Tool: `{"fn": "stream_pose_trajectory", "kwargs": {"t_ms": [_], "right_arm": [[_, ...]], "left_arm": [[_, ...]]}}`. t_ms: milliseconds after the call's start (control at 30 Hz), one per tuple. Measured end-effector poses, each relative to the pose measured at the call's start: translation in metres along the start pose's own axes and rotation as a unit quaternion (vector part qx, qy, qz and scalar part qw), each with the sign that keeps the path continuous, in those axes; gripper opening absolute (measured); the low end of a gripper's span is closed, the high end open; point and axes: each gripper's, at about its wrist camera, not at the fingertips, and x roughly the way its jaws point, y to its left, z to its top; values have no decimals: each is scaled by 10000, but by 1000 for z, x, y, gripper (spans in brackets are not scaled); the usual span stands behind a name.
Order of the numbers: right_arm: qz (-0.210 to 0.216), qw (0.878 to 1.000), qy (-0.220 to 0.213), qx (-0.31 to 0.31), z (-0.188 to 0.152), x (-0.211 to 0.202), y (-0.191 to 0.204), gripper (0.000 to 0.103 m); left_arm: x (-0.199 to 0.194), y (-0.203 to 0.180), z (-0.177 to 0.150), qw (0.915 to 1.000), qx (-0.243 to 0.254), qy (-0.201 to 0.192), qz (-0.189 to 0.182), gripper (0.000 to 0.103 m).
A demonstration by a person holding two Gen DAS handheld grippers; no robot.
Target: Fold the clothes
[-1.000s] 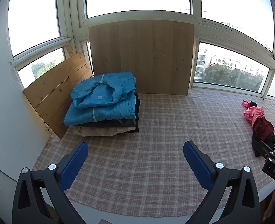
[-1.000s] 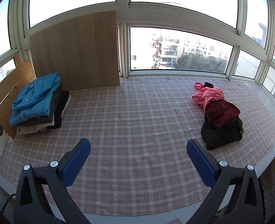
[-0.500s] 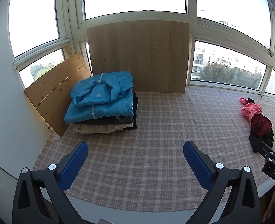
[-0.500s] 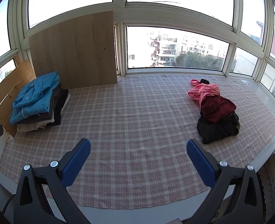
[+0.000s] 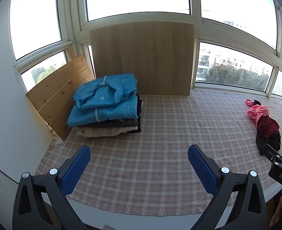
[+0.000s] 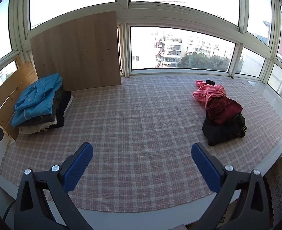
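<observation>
Lying crumpled at the right of the pink checked woven cloth [image 6: 141,126], the soft, light pink, maroon and black garment heap [image 6: 220,113] is best pinched at an edge; left gripper [image 5: 139,158] and right gripper [image 6: 142,154] are held wide, empty.

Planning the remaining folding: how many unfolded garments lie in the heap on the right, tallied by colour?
Pink garment: 1
Dark red garment: 1
Black garment: 1; a second black piece may peek out behind the pink.
Total: 3 clearly visible

A pink-and-white checked cloth [image 6: 141,118] covers the bench. The folded stack [image 5: 106,105] is bright blue on top, then grey, black and beige. The loose heap [image 6: 220,111] is pink, maroon and black.
</observation>
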Motion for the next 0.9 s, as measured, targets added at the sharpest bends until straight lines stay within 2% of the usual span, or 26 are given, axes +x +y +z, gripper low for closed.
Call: {"fn": "stream_pose_trajectory", "kwargs": {"t_ms": [433,900], "right_arm": [[-28,10000,23,-17,3,4,2,103],[-223,9997,15,92,5,6,-4,103]], "left_arm": [[6,-1,1,10000,22,-11,-22,103],[13,-24,9,9989,347,-48,-327,103]]}}
